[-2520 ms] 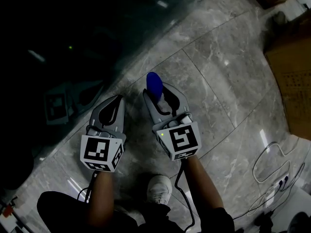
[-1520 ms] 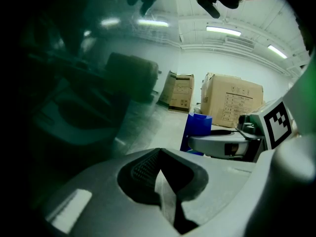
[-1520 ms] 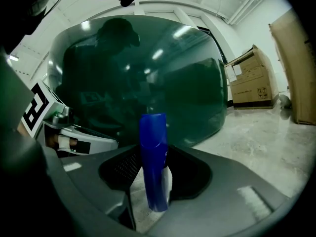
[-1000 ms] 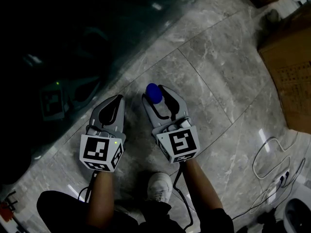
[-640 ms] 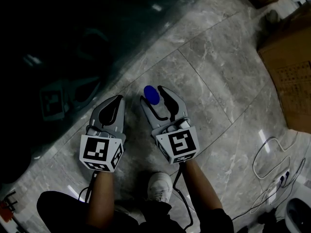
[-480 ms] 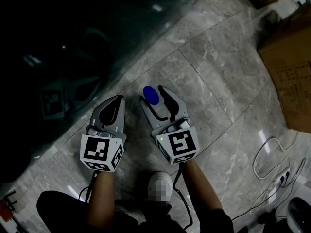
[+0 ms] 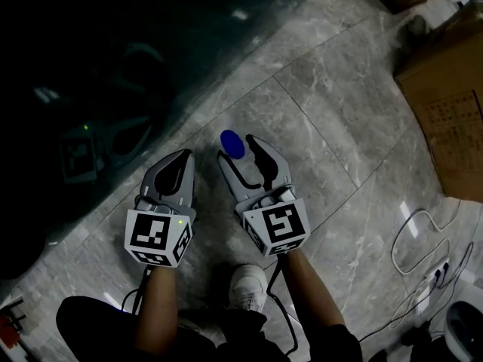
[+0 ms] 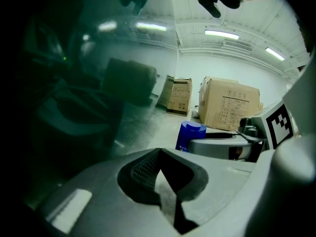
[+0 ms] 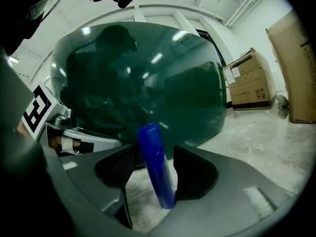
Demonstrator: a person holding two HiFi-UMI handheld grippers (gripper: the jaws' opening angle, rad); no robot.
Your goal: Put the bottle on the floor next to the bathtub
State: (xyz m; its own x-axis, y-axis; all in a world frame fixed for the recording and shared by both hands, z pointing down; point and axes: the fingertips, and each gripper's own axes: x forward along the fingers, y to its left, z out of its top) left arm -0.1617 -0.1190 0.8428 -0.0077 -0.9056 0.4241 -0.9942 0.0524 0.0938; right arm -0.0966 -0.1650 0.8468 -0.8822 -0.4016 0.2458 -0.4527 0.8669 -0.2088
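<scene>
The right gripper's (image 9: 155,174) jaws have just been opening and stand wide. The blue bottle (image 9: 154,162) is free between them, leaning slightly on the stone floor (image 9: 256,137) just beside the dark green bathtub (image 9: 148,73). The left gripper (image 8: 163,181) is closed and empty. Placement looks done; only backing away remains. The head view shows only the bottle's cap; the right gripper view shows its lean.

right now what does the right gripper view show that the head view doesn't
Only the right gripper view: the whole blue side of the bottle, standing between the jaws of the right claw, which have just been opening. Only the head view: the person's shoe and cables. Both: the bottle, dark bathtub, grey floor.
</scene>
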